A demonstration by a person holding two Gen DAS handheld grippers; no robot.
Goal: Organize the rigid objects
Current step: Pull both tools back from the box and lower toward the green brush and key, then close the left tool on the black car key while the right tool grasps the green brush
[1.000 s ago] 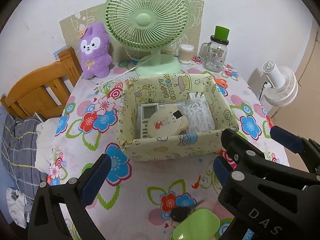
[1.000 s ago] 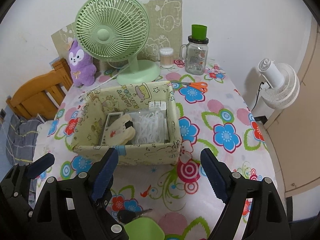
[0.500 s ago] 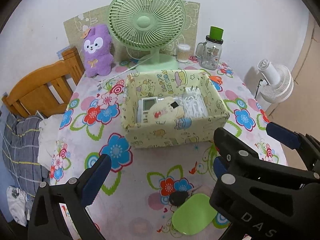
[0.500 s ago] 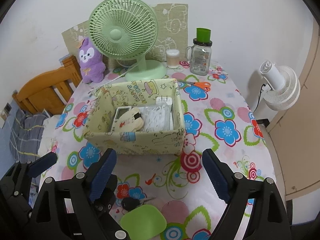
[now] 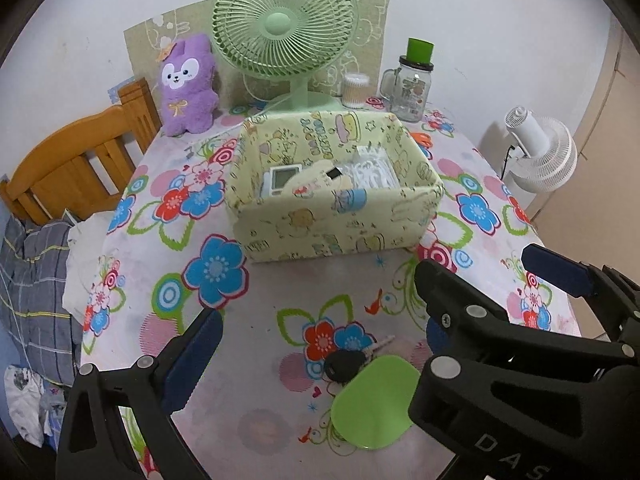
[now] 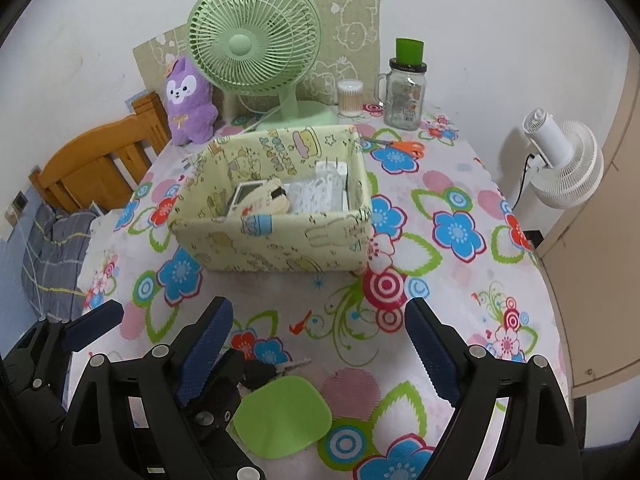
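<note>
A black key with a flat green tag lies on the flowered tablecloth near the table's front edge. In the right wrist view the key and the tag sit low, beside the left finger. My left gripper is open and empty just above the key. My right gripper is open and empty too, close beside the left one. Further back stands a yellow cartoon-print box holding a small white device with a screen, a cream pouch and a white bundle.
Behind the box stand a green desk fan, a purple plush toy, a tub of cotton swabs and a glass jar with a green lid. Orange scissors lie at the back right. A wooden chair is at the left, a white fan at the right.
Both grippers have drawn back from the box toward the table's front edge. The box looks farther off, and the key and green tag have come fully into view.
</note>
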